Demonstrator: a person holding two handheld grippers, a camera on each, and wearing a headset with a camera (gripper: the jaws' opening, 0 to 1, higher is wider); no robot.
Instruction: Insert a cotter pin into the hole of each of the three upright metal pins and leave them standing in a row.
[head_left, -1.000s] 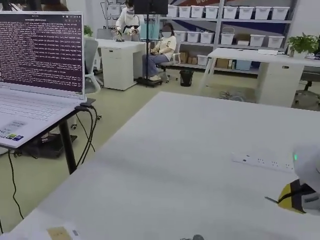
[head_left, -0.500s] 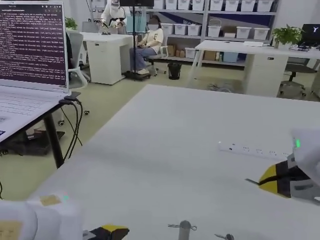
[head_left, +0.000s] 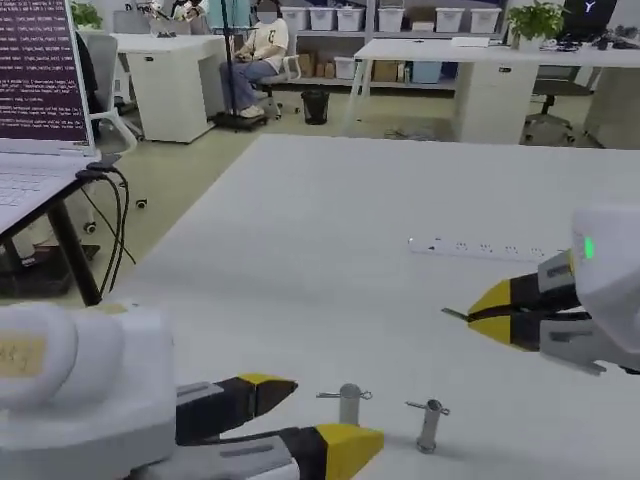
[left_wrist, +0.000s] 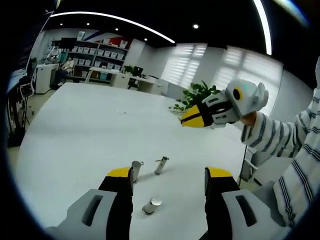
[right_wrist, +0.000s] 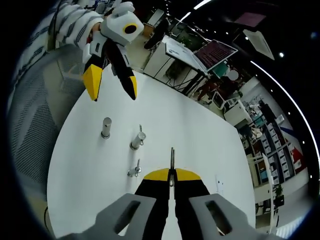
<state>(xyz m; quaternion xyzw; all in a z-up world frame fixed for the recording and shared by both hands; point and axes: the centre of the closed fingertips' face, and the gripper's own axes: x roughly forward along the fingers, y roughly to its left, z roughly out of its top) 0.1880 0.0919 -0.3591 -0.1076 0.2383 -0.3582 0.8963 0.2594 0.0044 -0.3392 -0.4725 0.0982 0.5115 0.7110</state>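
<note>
**Two fitted, one bare, and little room for error**

My right hand-held gripper (right_wrist: 171, 175) is clenched on a cotter pin (right_wrist: 172, 159). It grips the pin by its tail, so most of the length pokes out past the yellow tips. It hangs above the desk (head_left: 330, 240), well apart from the work. My left hand-held gripper (left_wrist: 169, 175) is released, with the jaws wide and nothing between them, low over the desk near the three metal pins.

In the right gripper view the bare metal pin (right_wrist: 106, 127) stands upright at the end of the row nearest my left hand-held gripper, with no cotter through it. The middle metal pin (right_wrist: 138, 140) and the third metal pin (right_wrist: 134, 170) each carry a cotter near the top. I judge two of three done.

What worries me:
- **Swivel:** The cotter is thin and held only at its end. A glancing touch on the pin's side could turn it in my grip and spoil the aim.
- **Toppling:** Nothing steadies the bare pin. If I miss the hole and keep pushing, it will likely tip or skid.
- **Neighbours:** The pins stand close together, so a wide approach with either hand could knock a finished one over and break the row.
- **Hole direction:** I cannot tell which way the hole faces.
</note>
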